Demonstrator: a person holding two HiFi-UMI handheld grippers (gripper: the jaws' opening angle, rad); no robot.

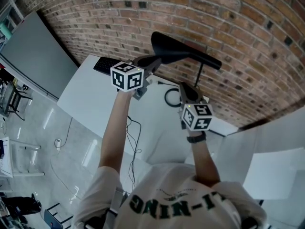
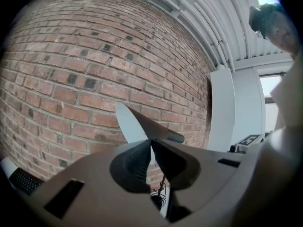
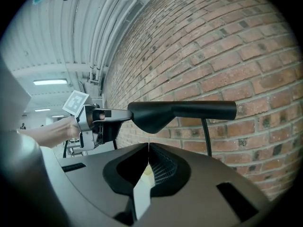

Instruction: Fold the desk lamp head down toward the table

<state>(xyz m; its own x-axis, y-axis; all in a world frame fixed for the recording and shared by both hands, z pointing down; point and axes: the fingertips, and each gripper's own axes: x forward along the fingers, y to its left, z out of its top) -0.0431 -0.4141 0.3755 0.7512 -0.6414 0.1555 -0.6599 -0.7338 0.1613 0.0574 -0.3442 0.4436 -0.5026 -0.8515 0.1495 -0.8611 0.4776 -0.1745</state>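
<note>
1. Head view: the flat black desk lamp head (image 1: pixel 183 51) stands raised over the white table (image 1: pixel 90 99) by the far brick wall (image 1: pixel 228 27). The left gripper (image 1: pixel 153 61) clamps its left tip.
2. Left gripper view: the jaws pinch the lamp head's thin edge.
3. Right gripper view: the right gripper (image 3: pixel 148 146), clenched and empty, sits just below the lamp head.

place: office | cues: brick wall (image 1: pixel 214 23); white desk (image 1: pixel 90 99); keyboard (image 1: pixel 106 65); ceiling strip lights (image 3: pixel 49 82)

Black lamp head (image 1: pixel 167 49), red brick wall (image 1: pixel 233 18)
</note>
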